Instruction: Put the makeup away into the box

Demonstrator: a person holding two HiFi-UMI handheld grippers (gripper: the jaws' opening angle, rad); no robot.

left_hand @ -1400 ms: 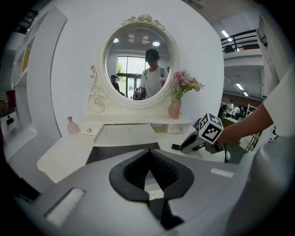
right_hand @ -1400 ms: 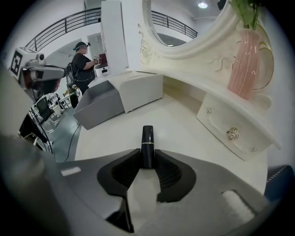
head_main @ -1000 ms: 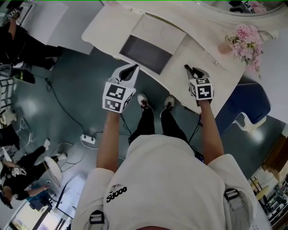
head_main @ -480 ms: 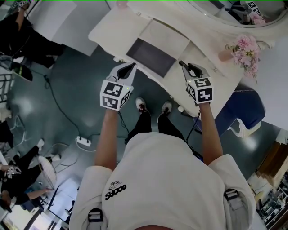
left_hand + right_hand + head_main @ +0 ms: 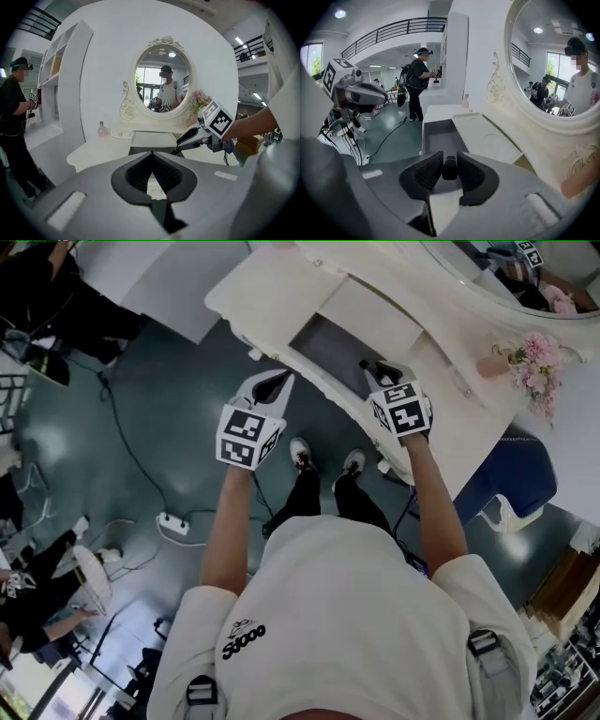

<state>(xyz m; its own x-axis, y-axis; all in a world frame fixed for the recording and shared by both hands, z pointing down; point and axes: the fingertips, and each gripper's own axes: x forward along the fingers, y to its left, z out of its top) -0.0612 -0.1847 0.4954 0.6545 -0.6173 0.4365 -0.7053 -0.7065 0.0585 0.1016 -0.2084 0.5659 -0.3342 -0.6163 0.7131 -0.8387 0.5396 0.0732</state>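
Note:
The box is a grey open compartment [image 5: 323, 341] set in the white dressing table [image 5: 469, 418], with its lid [image 5: 375, 310] lifted behind it. My right gripper [image 5: 368, 366] hangs over the compartment's right edge, shut on a small black makeup tube [image 5: 449, 167] that stands upright between its pads. In the right gripper view the compartment [image 5: 439, 138] lies straight ahead and below. My left gripper [image 5: 274, 384] is shut and holds nothing, just off the table's front edge to the left of the box. The left gripper view shows its tips [image 5: 152, 155] touching, with the right gripper [image 5: 180, 142] ahead.
A round mirror [image 5: 163, 79] stands at the back of the table, with pink flowers [image 5: 539, 357] to the right and a small pink bottle [image 5: 102, 129] to the left. A blue chair [image 5: 511, 479] sits beside the table. Cables and a power strip [image 5: 173, 521] lie on the floor, and a person in black [image 5: 417, 77] stands beyond.
My right gripper has moved left and up along the table with the black tube, to the compartment's right edge. My left gripper has shifted a little toward the table.

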